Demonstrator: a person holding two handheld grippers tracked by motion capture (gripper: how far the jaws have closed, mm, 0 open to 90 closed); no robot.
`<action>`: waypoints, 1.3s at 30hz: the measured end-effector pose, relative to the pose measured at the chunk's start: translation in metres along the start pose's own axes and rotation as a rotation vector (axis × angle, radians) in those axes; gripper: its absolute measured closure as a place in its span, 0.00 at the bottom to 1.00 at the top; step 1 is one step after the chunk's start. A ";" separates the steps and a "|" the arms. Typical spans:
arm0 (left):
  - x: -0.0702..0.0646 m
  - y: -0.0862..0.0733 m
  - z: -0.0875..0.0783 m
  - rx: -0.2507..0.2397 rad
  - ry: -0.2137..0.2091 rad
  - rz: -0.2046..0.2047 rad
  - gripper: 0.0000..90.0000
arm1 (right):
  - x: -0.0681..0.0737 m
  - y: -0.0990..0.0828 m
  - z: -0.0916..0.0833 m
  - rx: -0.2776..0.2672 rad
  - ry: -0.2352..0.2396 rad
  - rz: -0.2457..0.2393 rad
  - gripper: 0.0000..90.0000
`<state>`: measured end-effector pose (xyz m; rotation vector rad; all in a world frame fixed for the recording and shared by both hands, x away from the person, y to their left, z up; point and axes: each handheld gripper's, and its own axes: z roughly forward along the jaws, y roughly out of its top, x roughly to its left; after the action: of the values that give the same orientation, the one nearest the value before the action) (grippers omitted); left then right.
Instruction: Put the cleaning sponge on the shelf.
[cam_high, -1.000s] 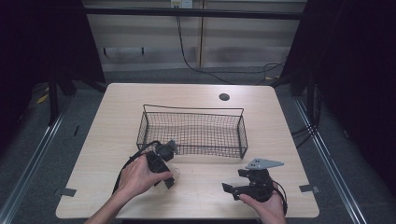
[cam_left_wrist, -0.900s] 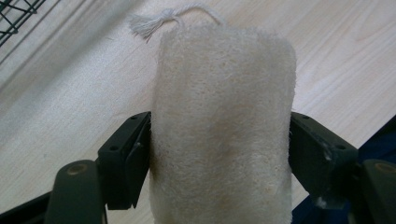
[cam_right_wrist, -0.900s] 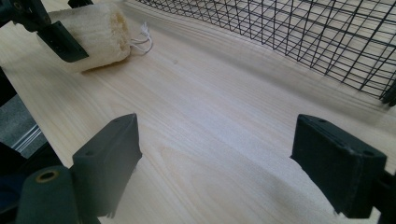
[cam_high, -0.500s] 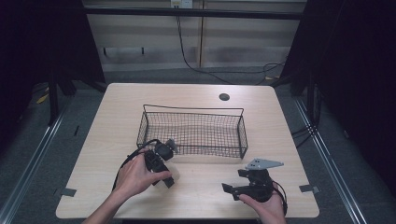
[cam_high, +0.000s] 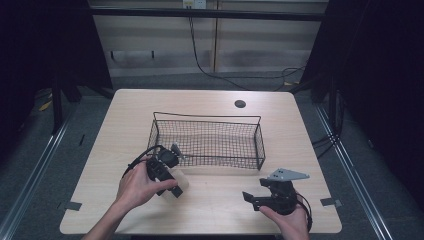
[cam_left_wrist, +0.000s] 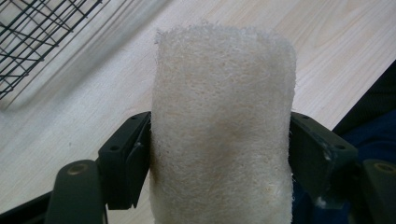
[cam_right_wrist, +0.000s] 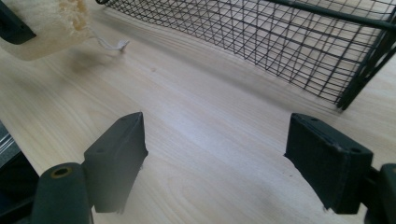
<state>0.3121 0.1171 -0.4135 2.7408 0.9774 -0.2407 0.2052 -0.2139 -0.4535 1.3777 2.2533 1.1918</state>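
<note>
A cream, fibrous loofah sponge (cam_left_wrist: 223, 130) stands between the jaws of my left gripper (cam_left_wrist: 219, 149), which is shut on it. From above, that gripper (cam_high: 176, 188) sits on the table's front left, just in front of the black wire basket (cam_high: 259, 145), with the sponge (cam_high: 181, 183) pale at its tip. My right gripper (cam_high: 248, 198) rests at the front right with its jaws wide apart and nothing between them (cam_right_wrist: 215, 158). The sponge (cam_right_wrist: 51, 23) lies at the upper left of the right gripper view, a thin white loop trailing from it.
The basket (cam_right_wrist: 299, 51) looks empty and stands mid-table. A round dark grommet (cam_high: 240, 104) sits near the table's far edge. Bare wooden tabletop (cam_high: 220, 195) lies between the two grippers. Dark floor and metal rails surround the table.
My left gripper has drawn back slightly toward the front edge with the sponge in it. The right gripper has stayed put.
</note>
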 end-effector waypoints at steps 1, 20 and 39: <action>0.000 -0.001 -0.001 -0.004 -0.002 -0.004 0.30 | -0.001 0.000 -0.001 -0.001 0.000 0.002 0.22; 0.008 -0.004 -0.031 -0.027 0.006 0.003 0.30 | -0.005 0.000 -0.002 0.010 0.012 0.001 0.24; 0.008 0.004 -0.064 -0.052 -0.007 0.035 0.30 | -0.006 -0.001 -0.002 0.016 0.008 0.001 0.21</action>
<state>0.3262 0.1357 -0.3534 2.7055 0.9193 -0.2152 0.2063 -0.2199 -0.4544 1.3819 2.2731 1.1843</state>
